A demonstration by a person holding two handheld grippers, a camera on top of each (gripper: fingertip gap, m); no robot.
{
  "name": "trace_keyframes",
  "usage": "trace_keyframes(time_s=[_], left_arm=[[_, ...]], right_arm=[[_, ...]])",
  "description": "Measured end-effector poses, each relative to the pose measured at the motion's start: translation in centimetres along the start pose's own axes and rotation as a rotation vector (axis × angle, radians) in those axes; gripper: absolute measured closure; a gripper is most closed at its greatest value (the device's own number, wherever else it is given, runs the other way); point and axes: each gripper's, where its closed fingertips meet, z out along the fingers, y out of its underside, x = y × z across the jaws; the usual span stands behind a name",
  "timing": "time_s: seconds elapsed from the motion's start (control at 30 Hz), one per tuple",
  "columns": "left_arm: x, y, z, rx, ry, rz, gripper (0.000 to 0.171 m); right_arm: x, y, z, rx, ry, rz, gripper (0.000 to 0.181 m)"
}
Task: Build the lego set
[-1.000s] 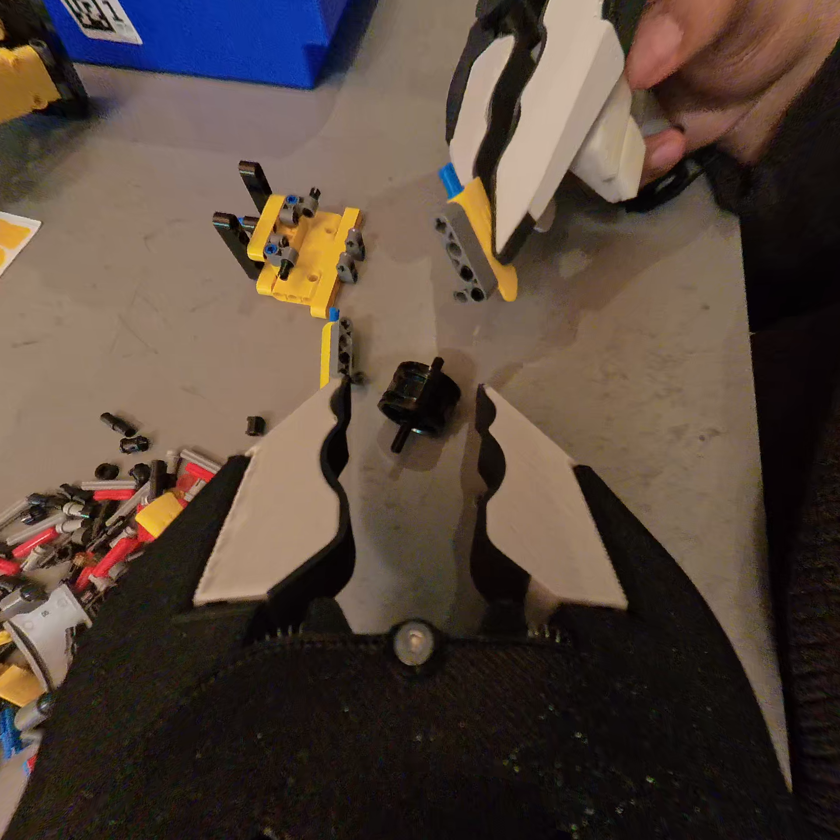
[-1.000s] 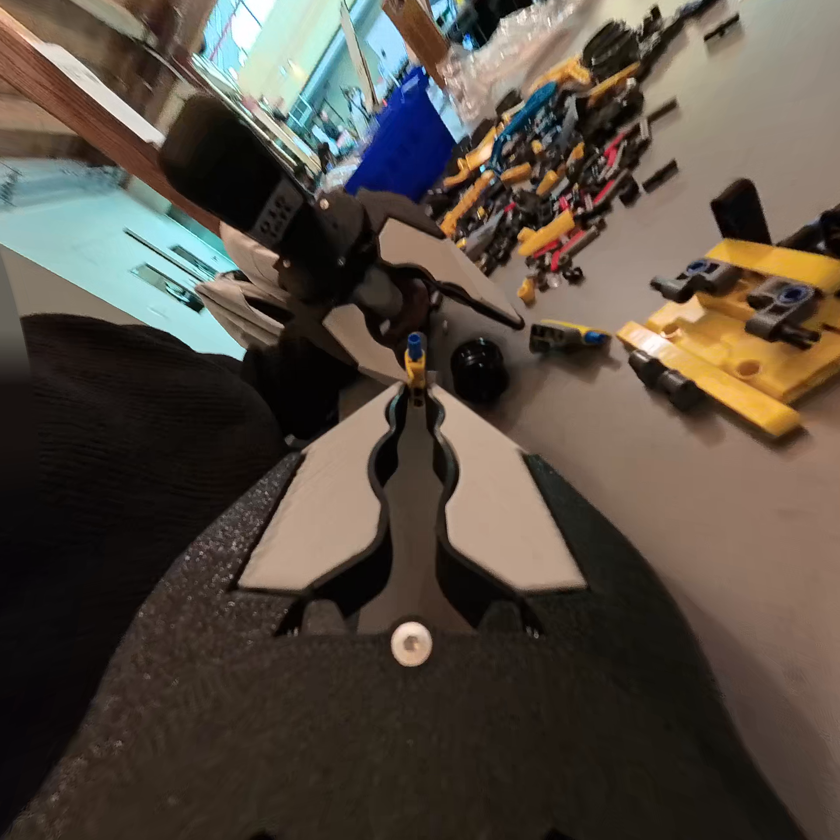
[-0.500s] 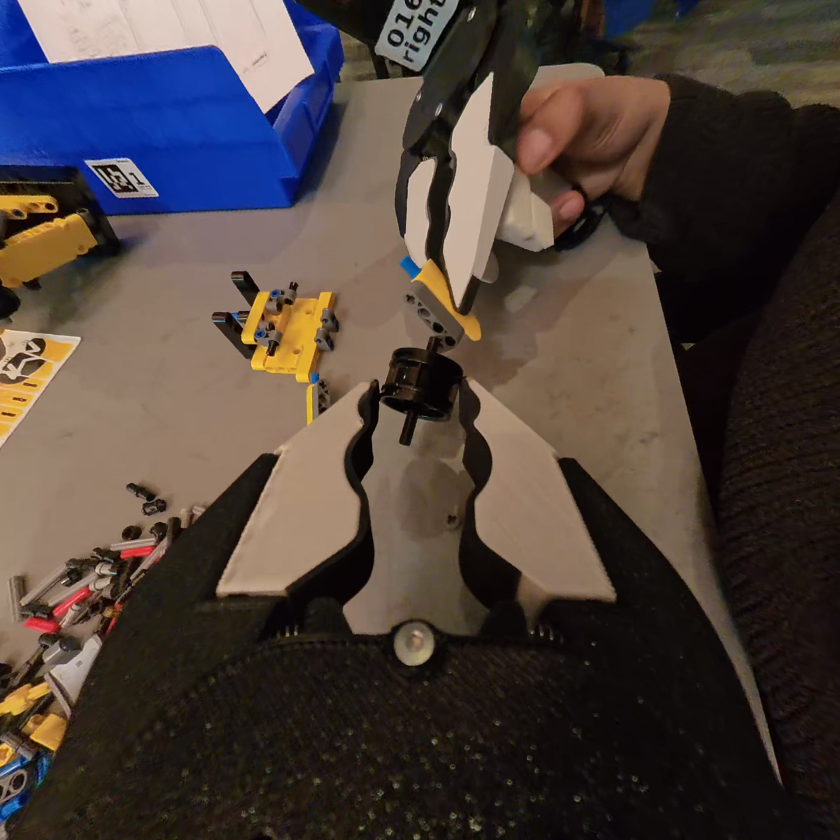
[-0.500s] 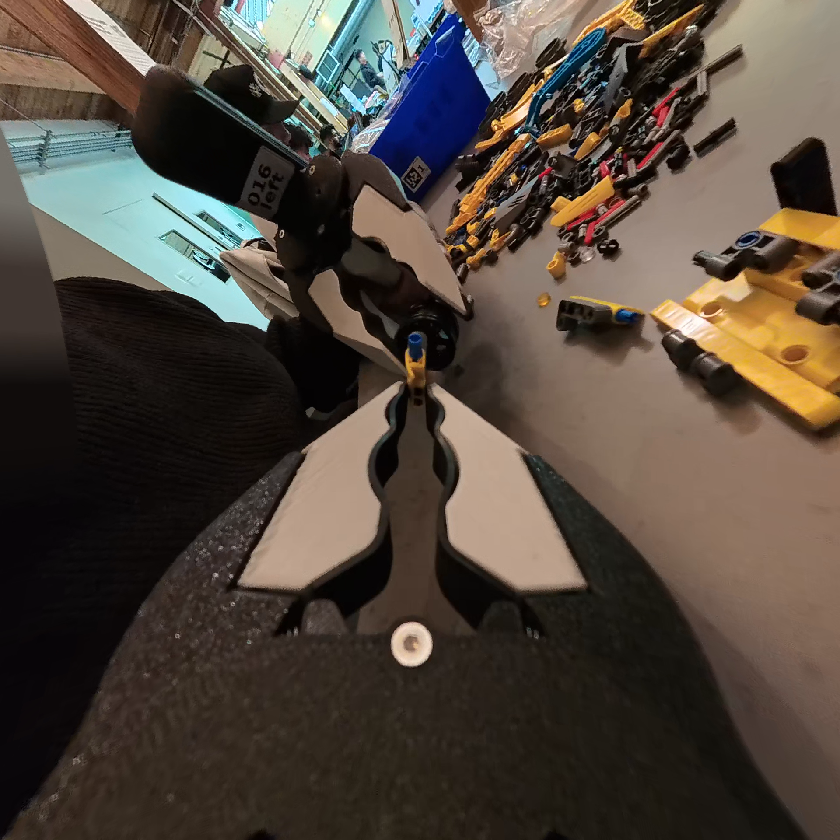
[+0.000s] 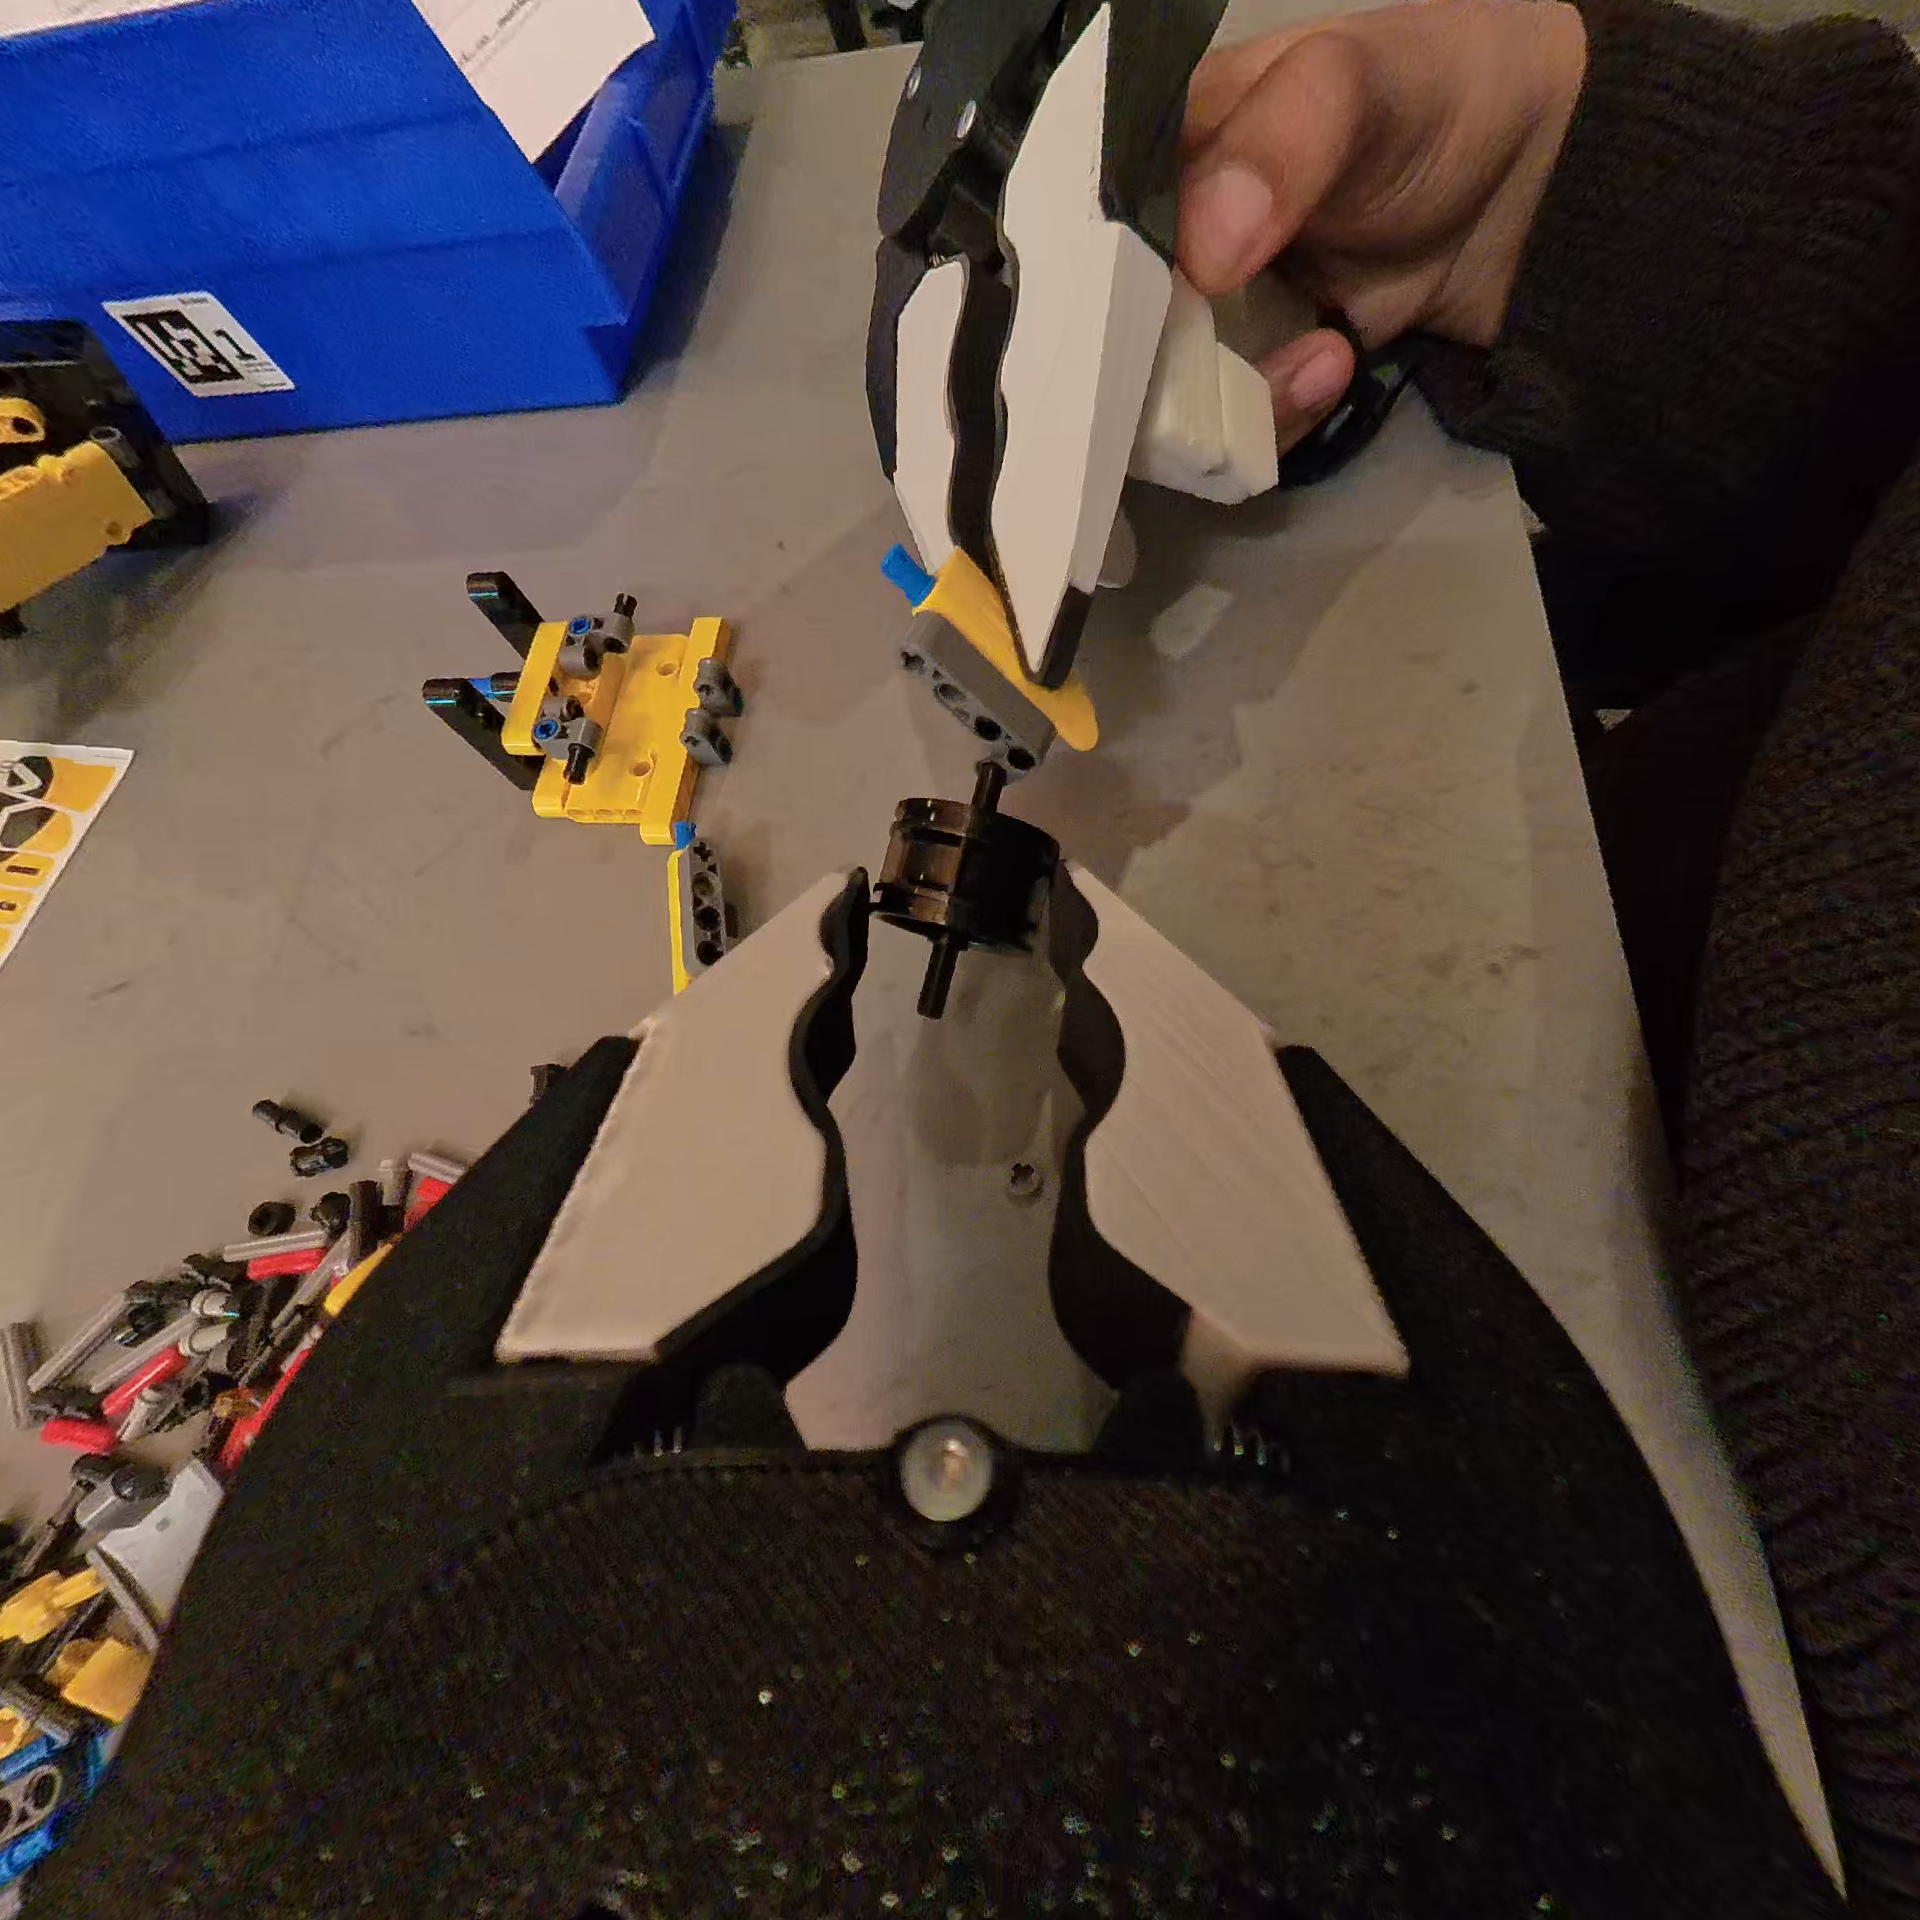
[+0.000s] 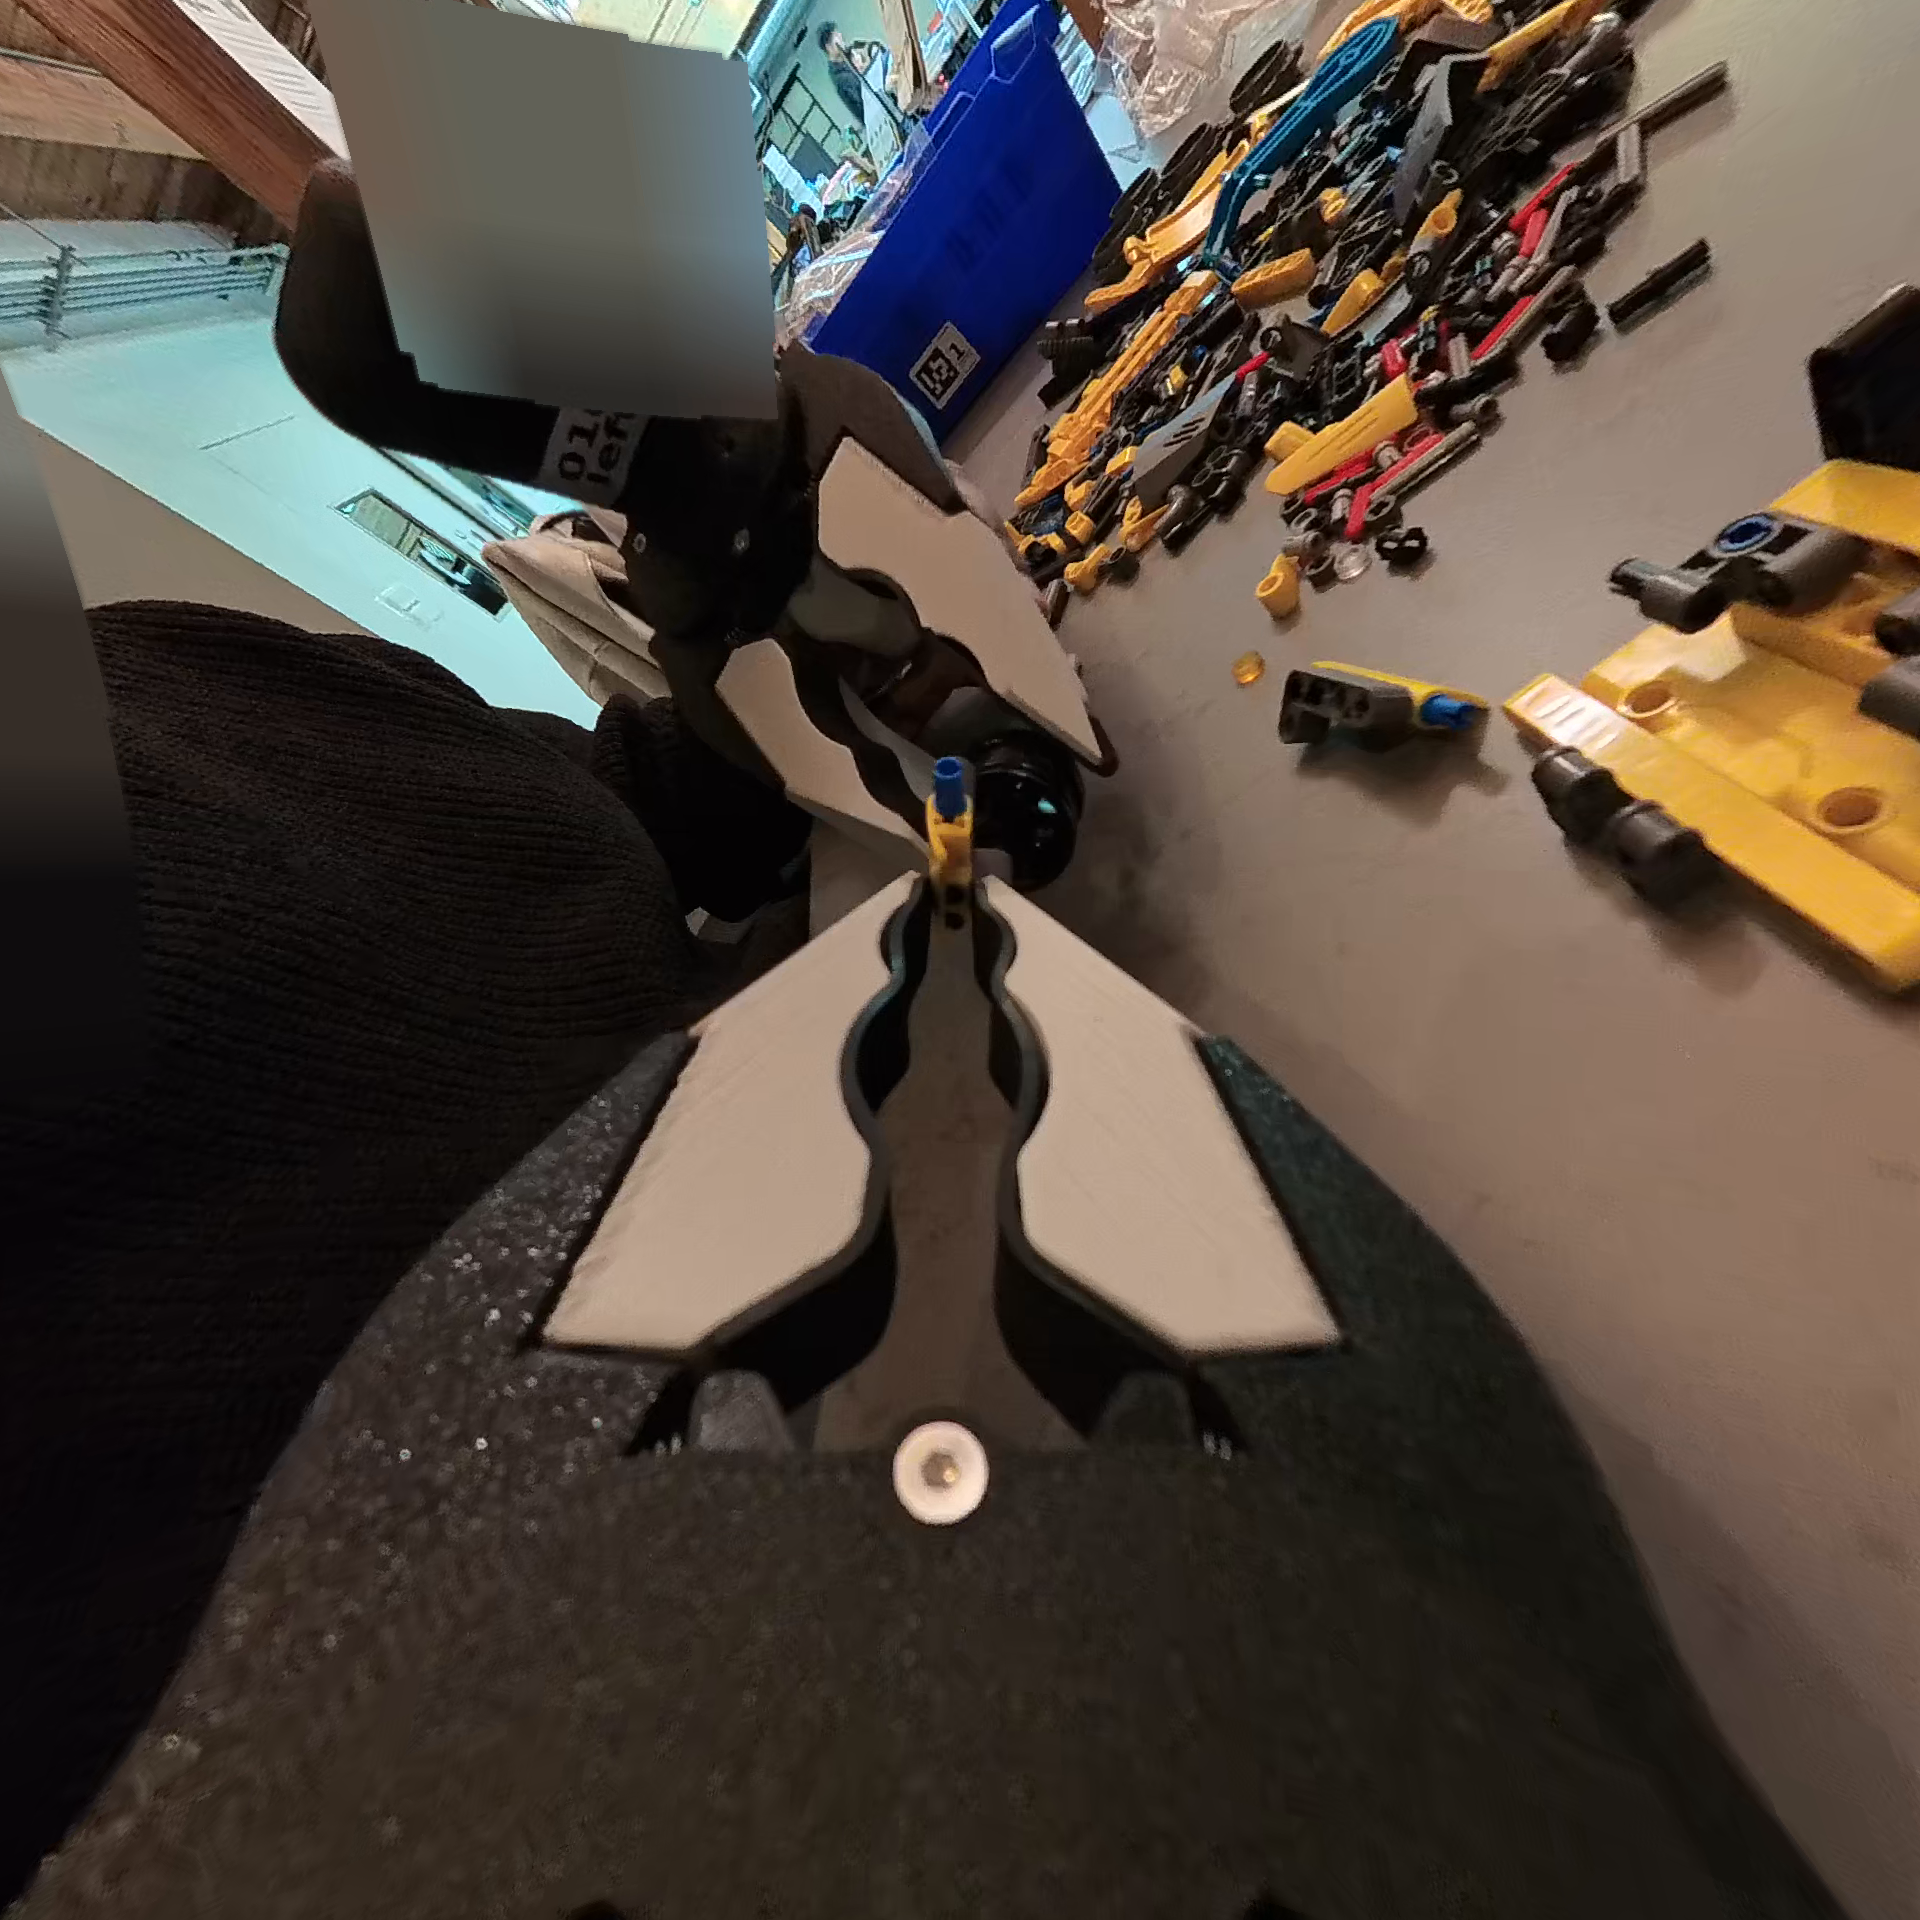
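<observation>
Here, over the grey table [image 5: 1299, 831], the left gripper [image 5: 961, 894] fingers clamp a black wheel hub [image 5: 966, 873], and the right gripper [image 6: 951, 883] fingers pinch a yellow-grey beam piece [image 5: 987, 665]; a blue bin [image 5: 312, 208] stands behind.

Code sticker [image 5: 197, 353] on blue bin [image 5: 312, 187], printed sheet [image 5: 530, 52] inside, white label [image 6: 592, 457] on left tool [image 5: 961, 883]

The left wrist view is taken from above, angled steeply down onto the grey table [image 5: 1299, 831]. The right wrist view is rolled sideways, low and close. The yellow plate [image 5: 623, 727] [image 6: 1745, 748] is shared by both views.
</observation>
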Motion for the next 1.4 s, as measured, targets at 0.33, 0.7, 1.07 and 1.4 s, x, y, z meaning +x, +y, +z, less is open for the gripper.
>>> trace_keyframes(time_s=[0.33,0.7,1.07,1.4], left_arm=[[1.2,1.1,1.1,-0.074,0.015,0.080,0.139],[1.6,1.6,1.9,-0.119,0.038,0.047,0.139],[1.1,1.3,2.5,-0.139,0.064,-0.073,0.140],[1.6,0.2,4.3,-0.141,0.072,-0.093,0.133]], right_arm=[[0.8,1.9,0.6,-0.123,0.066,0.015,0.174],[1.4,2.1,0.4,-0.130,0.106,0.027,0.149],[1.8,0.2,-2.2,-0.026,0.183,-0.111,0.145],[1.4,-0.3,-2.6,0.019,0.144,-0.100,0.145]])
